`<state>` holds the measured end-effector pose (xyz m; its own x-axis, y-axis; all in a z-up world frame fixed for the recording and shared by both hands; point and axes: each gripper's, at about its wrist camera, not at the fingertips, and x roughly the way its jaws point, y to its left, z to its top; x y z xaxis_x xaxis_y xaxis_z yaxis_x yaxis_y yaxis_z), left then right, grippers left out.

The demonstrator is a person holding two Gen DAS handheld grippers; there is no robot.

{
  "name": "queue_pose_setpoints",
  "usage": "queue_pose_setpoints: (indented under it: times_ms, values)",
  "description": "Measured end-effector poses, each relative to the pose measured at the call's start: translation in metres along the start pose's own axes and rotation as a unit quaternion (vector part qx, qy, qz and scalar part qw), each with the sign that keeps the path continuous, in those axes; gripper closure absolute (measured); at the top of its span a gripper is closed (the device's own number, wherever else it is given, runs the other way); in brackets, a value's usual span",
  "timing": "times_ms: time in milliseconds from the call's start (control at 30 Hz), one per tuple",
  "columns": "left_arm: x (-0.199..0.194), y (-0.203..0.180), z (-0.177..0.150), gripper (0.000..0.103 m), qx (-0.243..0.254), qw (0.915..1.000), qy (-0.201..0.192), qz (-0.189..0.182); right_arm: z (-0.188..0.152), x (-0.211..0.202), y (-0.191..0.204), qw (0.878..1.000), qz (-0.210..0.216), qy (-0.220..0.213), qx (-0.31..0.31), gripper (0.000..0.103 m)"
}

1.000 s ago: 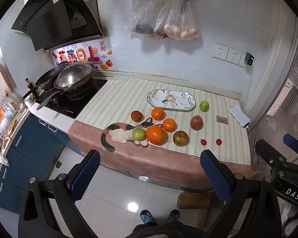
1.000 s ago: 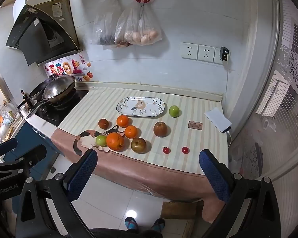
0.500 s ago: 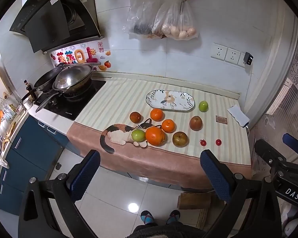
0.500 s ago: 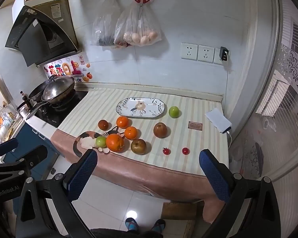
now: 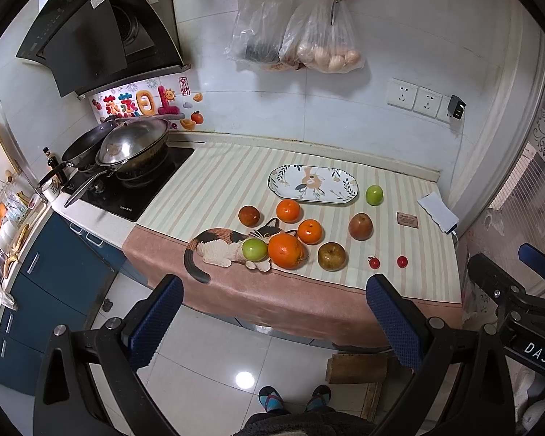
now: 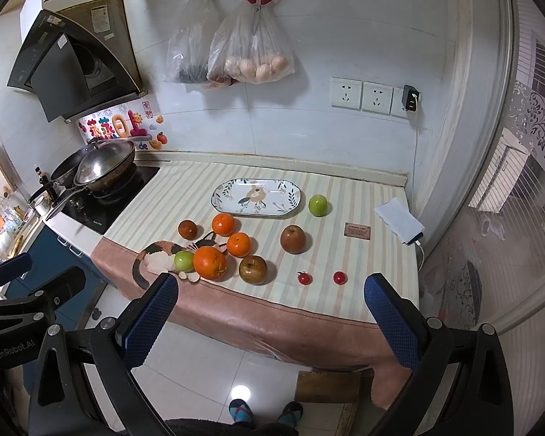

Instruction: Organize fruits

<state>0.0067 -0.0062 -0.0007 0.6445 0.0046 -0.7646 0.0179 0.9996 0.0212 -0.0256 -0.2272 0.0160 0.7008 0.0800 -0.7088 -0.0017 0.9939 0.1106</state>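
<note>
Fruit lies on a striped cloth on the counter: a big orange (image 5: pixel 286 250) (image 6: pixel 210 262), two small oranges (image 5: pixel 289 210), (image 5: pixel 310 231), a green apple (image 5: pixel 254 249) beside the big orange, a green apple (image 5: pixel 374 195) (image 6: pixel 318 205) right of the plate, brown fruits (image 5: pixel 331 256), (image 5: pixel 360 226), (image 5: pixel 249 216), two cherry tomatoes (image 5: pixel 374 262), (image 5: pixel 402 261). An empty oval patterned plate (image 5: pixel 312 184) (image 6: pixel 257 196) sits behind them. My left gripper (image 5: pixel 274 321) and right gripper (image 6: pixel 270 318) are open and empty, held over the floor well short of the counter.
A wok with lid (image 5: pixel 132 147) stands on the hob at the left. A white power bank (image 5: pixel 437 212) and a small brown card (image 5: pixel 407 219) lie at the counter's right. Bags (image 5: pixel 298 36) hang on the wall. A wooden stool (image 5: pixel 356 367) stands on the floor below.
Both cameras have drifted only slightly; the scene shifts a little in both views. Nothing on the counter has moved and both grippers stay open.
</note>
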Motion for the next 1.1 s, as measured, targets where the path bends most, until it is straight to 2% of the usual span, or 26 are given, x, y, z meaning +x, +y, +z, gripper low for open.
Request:
queue_pose_setpoints:
  times_ms: [600,1100]
  values:
    - [0.000,0.001,0.000,0.000,0.001,1.0000,0.001,-0.002,0.002,0.002,-0.001,1.000,0.000,0.002,0.000,0.000]
    - [0.012,0.000,0.014,0.000,0.001,1.0000,0.000,-0.001,0.007,0.009,-0.003,1.000,0.000,0.003,0.002,0.000]
